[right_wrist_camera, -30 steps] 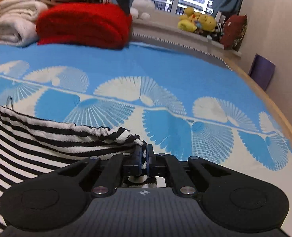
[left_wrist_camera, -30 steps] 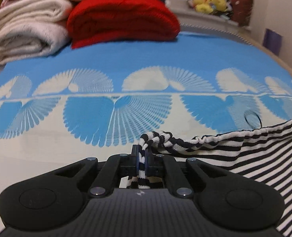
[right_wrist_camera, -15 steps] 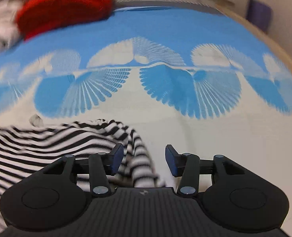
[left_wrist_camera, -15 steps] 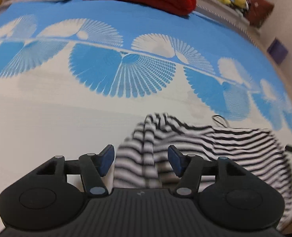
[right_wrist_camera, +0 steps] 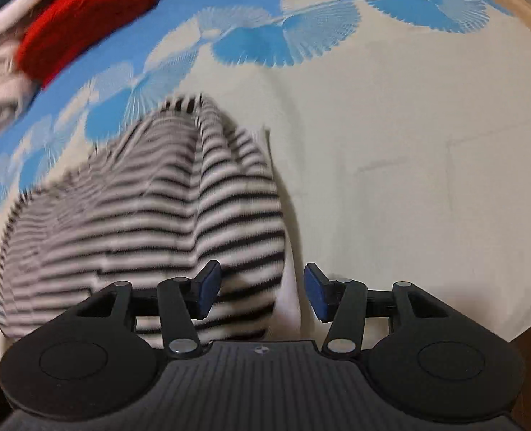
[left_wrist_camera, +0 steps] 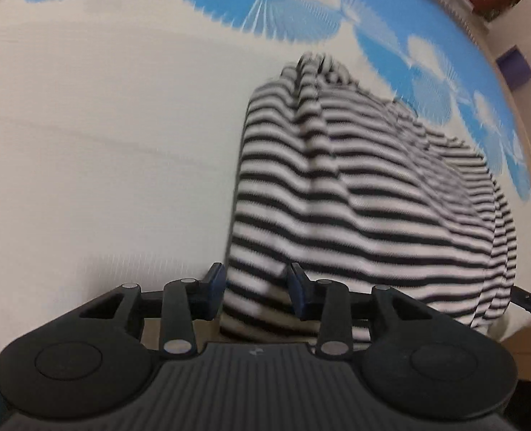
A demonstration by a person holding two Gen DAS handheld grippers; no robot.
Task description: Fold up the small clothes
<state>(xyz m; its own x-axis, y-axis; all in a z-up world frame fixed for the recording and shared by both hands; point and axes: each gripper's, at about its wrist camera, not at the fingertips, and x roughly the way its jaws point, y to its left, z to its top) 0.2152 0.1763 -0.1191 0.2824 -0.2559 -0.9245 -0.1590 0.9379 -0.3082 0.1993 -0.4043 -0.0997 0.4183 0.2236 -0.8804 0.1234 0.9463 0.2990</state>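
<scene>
Striped black-and-white knit fabric, a small garment (left_wrist_camera: 355, 194), is seen lying on a bed cover (left_wrist_camera: 104, 143) that is cream near the cameras and printed further off with blue and white fan shapes. In the left wrist view, the garment is spread to the right of centre, its near edge draped over the front edge of the bed. The left gripper (left_wrist_camera: 256, 292) is held low at that near edge with its jaws apart; the left corner of the cloth is seen in the gap, but nothing is clamped. In the right wrist view, the same garment (right_wrist_camera: 150, 215) fills the left half, bunched and blurred, and the right gripper (right_wrist_camera: 262, 292) is likewise held with jaws apart, the garment's right edge showing between them, ungripped. A folded red knit (right_wrist_camera: 86, 32) is seen far off at the upper left.

A fold appears to have just been laid, and the cloth is released. The next move is judged to call for fresh grips on both near corners, or on one side edge, so another fold can be made.
</scene>
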